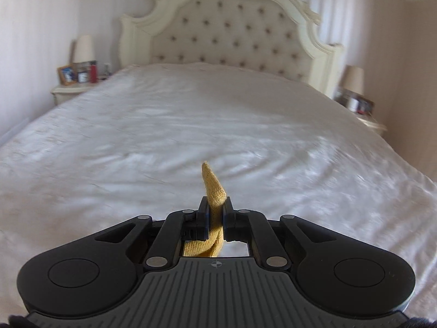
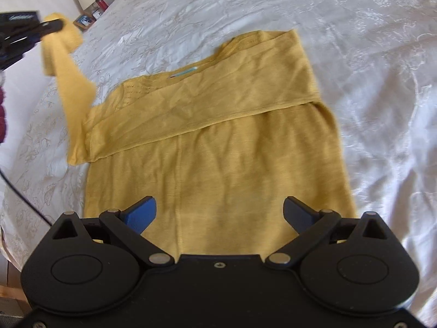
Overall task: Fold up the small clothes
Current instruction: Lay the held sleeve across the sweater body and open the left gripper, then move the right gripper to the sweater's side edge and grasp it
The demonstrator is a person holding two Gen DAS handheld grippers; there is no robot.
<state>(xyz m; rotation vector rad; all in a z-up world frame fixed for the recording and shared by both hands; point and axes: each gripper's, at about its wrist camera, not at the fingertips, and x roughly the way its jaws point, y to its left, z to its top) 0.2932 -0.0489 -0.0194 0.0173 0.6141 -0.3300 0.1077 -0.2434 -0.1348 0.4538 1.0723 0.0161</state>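
Between the left gripper's (image 1: 215,213) jaws, pinched nearly shut, runs the cuff of the yellow sweater's sleeve (image 2: 68,82), lifted clear so it can be folded across the body. Right gripper (image 2: 220,213) hangs with jaws spread wide and empty; under them the sweater (image 2: 218,169) lies flat on the bed (image 2: 368,54).

A sweater (image 2: 218,147) was spread flat on the bedspread (image 2: 368,68), below the right gripper (image 2: 220,213), whose jaws were held wide apart above its lower part. One sleeve was laid across the chest. The other sleeve (image 2: 71,82) was lifted off the sweater's left side and clamped in the left gripper (image 1: 215,213), its cuff poking forward between the fingers. A headboard (image 1: 226,35) was set at the bed's far end, flanked by a nightstand (image 1: 68,91) on each side.
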